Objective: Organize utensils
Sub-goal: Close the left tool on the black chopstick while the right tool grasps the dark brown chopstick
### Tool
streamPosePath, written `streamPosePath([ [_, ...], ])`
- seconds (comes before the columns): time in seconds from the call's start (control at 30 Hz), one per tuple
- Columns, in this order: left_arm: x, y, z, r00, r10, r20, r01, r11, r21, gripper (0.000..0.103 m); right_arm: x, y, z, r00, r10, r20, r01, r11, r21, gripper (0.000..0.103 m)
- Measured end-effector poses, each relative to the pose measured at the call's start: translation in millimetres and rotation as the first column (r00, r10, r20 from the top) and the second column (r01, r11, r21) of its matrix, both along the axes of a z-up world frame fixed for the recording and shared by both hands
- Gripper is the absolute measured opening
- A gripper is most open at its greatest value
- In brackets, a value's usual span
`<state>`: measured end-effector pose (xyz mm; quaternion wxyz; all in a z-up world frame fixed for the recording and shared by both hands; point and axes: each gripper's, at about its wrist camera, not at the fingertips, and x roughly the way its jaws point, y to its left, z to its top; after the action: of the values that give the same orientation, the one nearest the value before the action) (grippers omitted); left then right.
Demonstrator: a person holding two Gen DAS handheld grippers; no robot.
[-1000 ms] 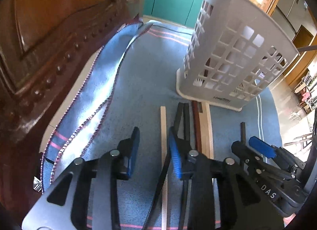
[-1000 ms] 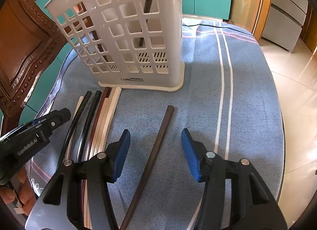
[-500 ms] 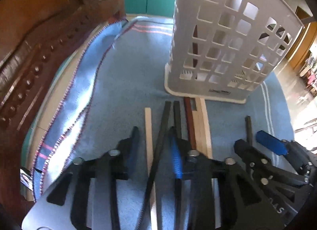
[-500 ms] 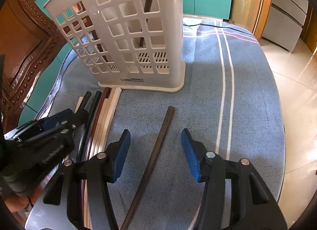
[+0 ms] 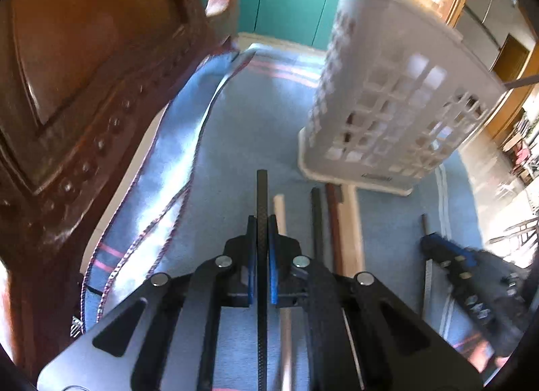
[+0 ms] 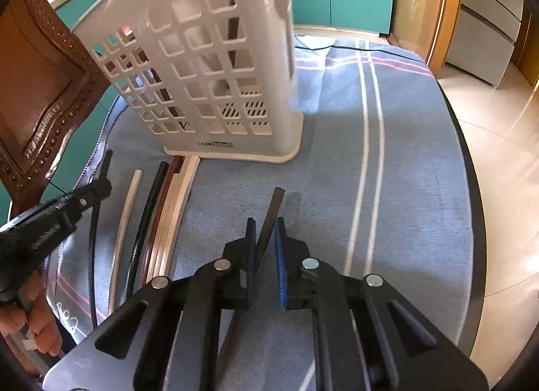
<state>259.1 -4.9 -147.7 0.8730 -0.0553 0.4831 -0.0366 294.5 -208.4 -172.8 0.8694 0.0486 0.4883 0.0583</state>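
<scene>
My left gripper (image 5: 262, 222) is shut on a black chopstick (image 5: 261, 192) that points ahead above the blue cloth. My right gripper (image 6: 264, 227) is shut on a dark brown chopstick (image 6: 273, 209), which slants between the blue pads. The white slotted utensil basket (image 5: 397, 94) stands just beyond both; it also shows in the right wrist view (image 6: 205, 64) with a dark stick upright inside. Several more chopsticks, cream (image 6: 126, 212), black (image 6: 148, 212), brown and beige, lie side by side on the cloth between the grippers. The left gripper shows in the right wrist view (image 6: 101, 185).
A blue striped cloth (image 6: 337, 155) covers the round table. A carved wooden chair back (image 5: 84, 71) stands close on the left. The table edge (image 6: 471, 189) curves on the right over a tiled floor. Teal cabinets stand behind.
Both grippers have shut: the left on the black chopstick, the right on the dark brown one. The left one has lifted its stick off the cloth.
</scene>
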Motion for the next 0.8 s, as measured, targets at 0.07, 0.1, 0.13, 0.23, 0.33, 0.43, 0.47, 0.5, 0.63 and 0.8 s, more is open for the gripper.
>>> streamPosePath([
  [0.07, 5, -1, -6, 1.0, 0.006, -0.024, -0.006, 1.0, 0.021, 0.007, 2, -2, 1, 1.0, 0.001, -0.008, -0.002, 1.0, -0.028, 0.011],
  [0.1, 7, -2, -11, 0.999, 0.009, -0.04, -0.008, 0.999, 0.037, 0.007, 3, 0, 0, 1.0, 0.005, -0.012, -0.005, 0.999, -0.045, 0.011],
  [0.13, 8, -3, -13, 0.999, 0.009, -0.047, -0.007, 0.999, 0.047, 0.007, 3, 4, -1, 1.0, 0.01, -0.017, -0.011, 0.998, -0.069, 0.011],
  [0.23, 9, -10, -14, 0.999, 0.01, -0.041, -0.006, 0.995, 0.097, 0.007, 1, 21, -9, 0.999, 0.011, -0.034, -0.017, 0.984, -0.18, 0.014],
  [0.33, 10, -16, -14, 0.999, 0.006, -0.034, -0.002, 0.991, 0.133, 0.01, -4, 34, -10, 0.999, 0.024, -0.022, -0.029, 0.962, -0.271, 0.027],
  [0.43, 12, -19, -14, 1.0, 0.002, -0.027, 0.002, 0.989, 0.149, 0.011, -1, 35, -11, 1.0, 0.013, -0.016, -0.017, 0.965, -0.261, 0.027],
  [0.47, 12, -20, -14, 1.0, 0.001, -0.027, 0.003, 0.988, 0.153, 0.011, 0, 34, -11, 1.0, 0.007, -0.017, -0.011, 0.968, -0.251, 0.027],
  [0.5, 11, -21, -13, 1.0, 0.0, -0.028, 0.004, 0.988, 0.152, 0.011, 2, 31, -11, 1.0, 0.0, -0.02, -0.005, 0.972, -0.236, 0.027],
  [0.63, 16, -17, -12, 0.999, -0.006, -0.042, 0.012, 0.99, 0.142, 0.011, 10, 30, -10, 1.0, 0.004, -0.029, -0.009, 0.98, -0.198, 0.021],
  [0.8, 21, -11, -11, 1.0, -0.006, -0.029, 0.009, 0.996, 0.092, 0.007, 1, 34, -9, 0.999, 0.039, -0.004, -0.039, 0.994, -0.106, 0.007],
])
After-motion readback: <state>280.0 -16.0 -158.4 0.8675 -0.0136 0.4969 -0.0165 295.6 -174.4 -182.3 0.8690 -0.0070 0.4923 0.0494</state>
